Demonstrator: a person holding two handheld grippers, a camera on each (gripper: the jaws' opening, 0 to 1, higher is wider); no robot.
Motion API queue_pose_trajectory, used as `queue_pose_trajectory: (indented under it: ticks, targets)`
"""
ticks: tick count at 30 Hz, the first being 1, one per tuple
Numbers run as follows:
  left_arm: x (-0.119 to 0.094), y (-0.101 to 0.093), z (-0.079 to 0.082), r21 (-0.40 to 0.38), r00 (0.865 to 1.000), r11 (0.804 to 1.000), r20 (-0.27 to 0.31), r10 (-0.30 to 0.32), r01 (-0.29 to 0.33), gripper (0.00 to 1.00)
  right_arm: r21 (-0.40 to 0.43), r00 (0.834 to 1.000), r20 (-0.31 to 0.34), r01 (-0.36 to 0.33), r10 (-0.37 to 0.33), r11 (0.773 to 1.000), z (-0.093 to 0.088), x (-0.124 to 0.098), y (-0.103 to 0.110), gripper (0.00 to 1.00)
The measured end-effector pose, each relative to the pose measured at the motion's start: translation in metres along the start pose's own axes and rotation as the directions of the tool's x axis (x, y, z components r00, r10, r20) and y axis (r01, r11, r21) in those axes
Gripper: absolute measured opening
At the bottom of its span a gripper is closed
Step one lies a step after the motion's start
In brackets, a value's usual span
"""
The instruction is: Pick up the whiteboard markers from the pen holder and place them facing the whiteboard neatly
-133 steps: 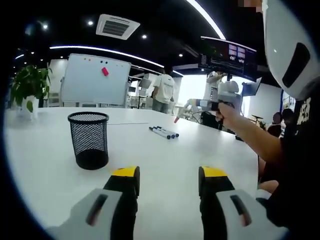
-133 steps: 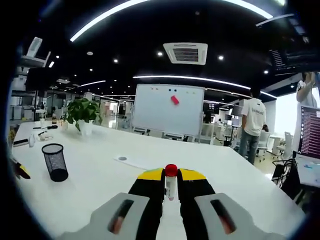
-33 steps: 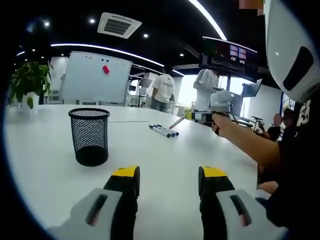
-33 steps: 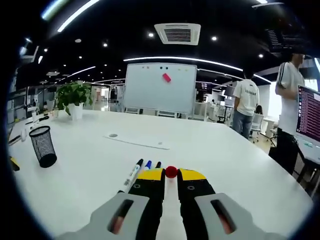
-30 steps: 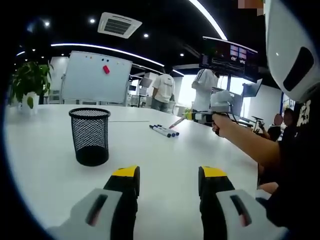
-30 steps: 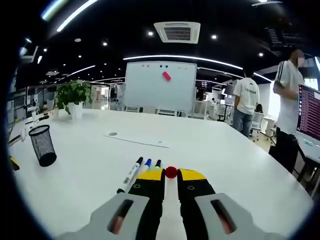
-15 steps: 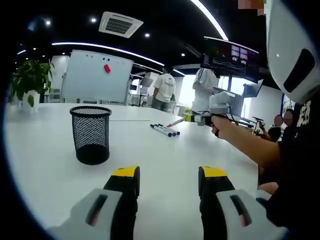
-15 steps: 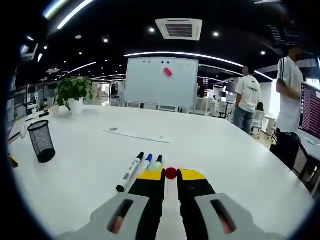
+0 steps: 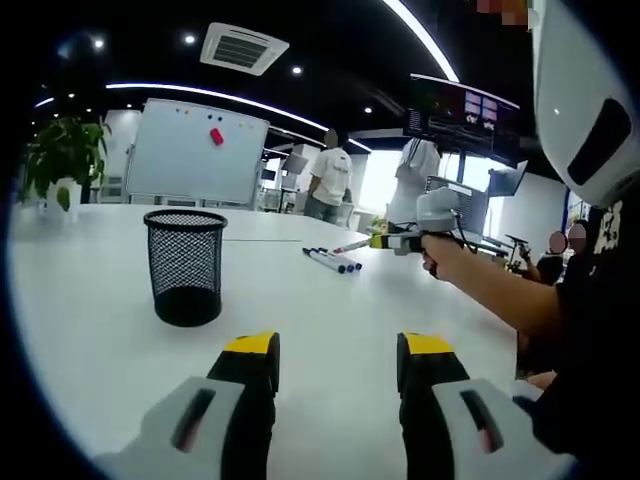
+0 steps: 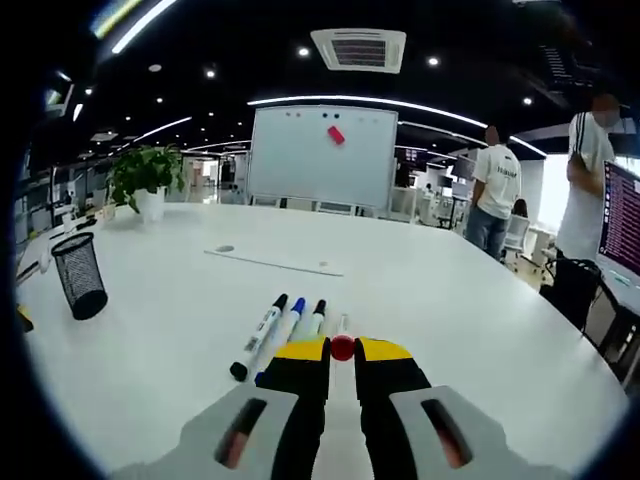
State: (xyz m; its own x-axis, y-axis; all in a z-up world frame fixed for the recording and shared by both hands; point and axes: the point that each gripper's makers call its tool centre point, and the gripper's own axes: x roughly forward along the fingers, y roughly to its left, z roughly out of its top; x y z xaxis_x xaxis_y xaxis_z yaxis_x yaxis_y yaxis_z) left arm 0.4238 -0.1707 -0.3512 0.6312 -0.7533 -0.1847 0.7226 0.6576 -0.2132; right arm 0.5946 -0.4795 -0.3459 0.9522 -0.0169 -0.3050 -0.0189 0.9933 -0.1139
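Observation:
A black mesh pen holder (image 9: 185, 267) stands on the white table (image 9: 90, 330), ahead and left of my open left gripper (image 9: 338, 362). Three markers (image 9: 332, 260) lie side by side beyond it. My right gripper (image 9: 383, 240) shows in the left gripper view just right of them, holding a red-capped marker (image 9: 353, 244) low over the table. In the right gripper view my right gripper (image 10: 341, 361) is shut on that red-capped marker (image 10: 342, 348), just right of the three lying markers (image 10: 285, 328), which point toward the whiteboard (image 10: 322, 158). The pen holder (image 10: 78, 275) stands far left.
A potted plant (image 10: 143, 181) stands at the table's far left. A long thin strip (image 10: 273, 263) lies on the table between the markers and the whiteboard. People (image 10: 496, 202) stand at the right beyond the table. A monitor (image 9: 461, 117) hangs at the upper right.
My right gripper has come lower and closer to the three lying markers with the red-capped marker in it. The left gripper has stayed almost still.

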Motion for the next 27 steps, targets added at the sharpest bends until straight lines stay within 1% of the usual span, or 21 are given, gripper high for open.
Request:
queue_pose_trajectory:
  ticks: [5, 14, 27]
  targets:
    - [0.001, 0.0, 0.0, -0.003, 1.0, 1.0, 0.001, -0.001, 0.001, 0.48, 0.009, 1.0, -0.018, -0.003, 0.003, 1.0, -0.006, 0.003, 0.001, 0.13]
    - [0.001, 0.0, -0.001, -0.005, 1.0, 1.0, -0.002, 0.002, -0.002, 0.48, 0.015, 0.999, -0.033, -0.002, 0.002, 1.0, -0.011, 0.006, 0.0, 0.13]
    - [0.001, 0.002, -0.001, -0.011, 1.0, 1.0, 0.0, 0.003, -0.003, 0.48, 0.005, 0.998, -0.068, -0.003, 0.003, 1.0, -0.019, 0.012, 0.0, 0.14]
